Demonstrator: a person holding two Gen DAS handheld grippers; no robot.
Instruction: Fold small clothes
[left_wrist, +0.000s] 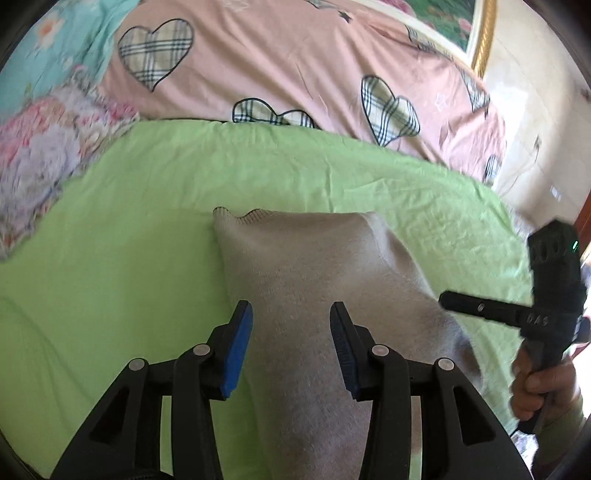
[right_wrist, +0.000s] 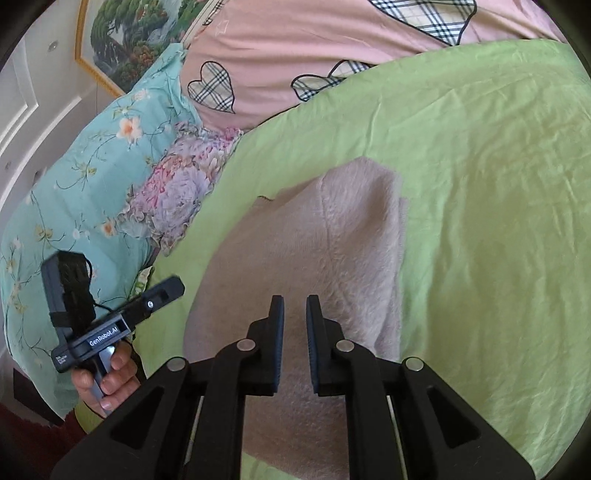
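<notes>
A beige knitted garment (left_wrist: 314, 266) lies folded on the green sheet (left_wrist: 110, 258), its ribbed hem at the far end. My left gripper (left_wrist: 291, 317) hovers over its near part, open, blue pads apart with only cloth below them. In the right wrist view the same garment (right_wrist: 332, 240) shows a fuzzy folded flap on top. My right gripper (right_wrist: 294, 310) hangs above it, its jaws almost together and nothing between them. A hand (left_wrist: 535, 387) holds the right gripper's handle at the right edge; another hand (right_wrist: 110, 380) holds the left one.
A pink quilt with plaid hearts (left_wrist: 277, 55) is bunched behind the green sheet (right_wrist: 480, 184). Floral bedding (right_wrist: 92, 166) lies at the left. A gold-framed painting (right_wrist: 129, 37) hangs on the wall. The bed's edge drops off at the right (left_wrist: 517, 206).
</notes>
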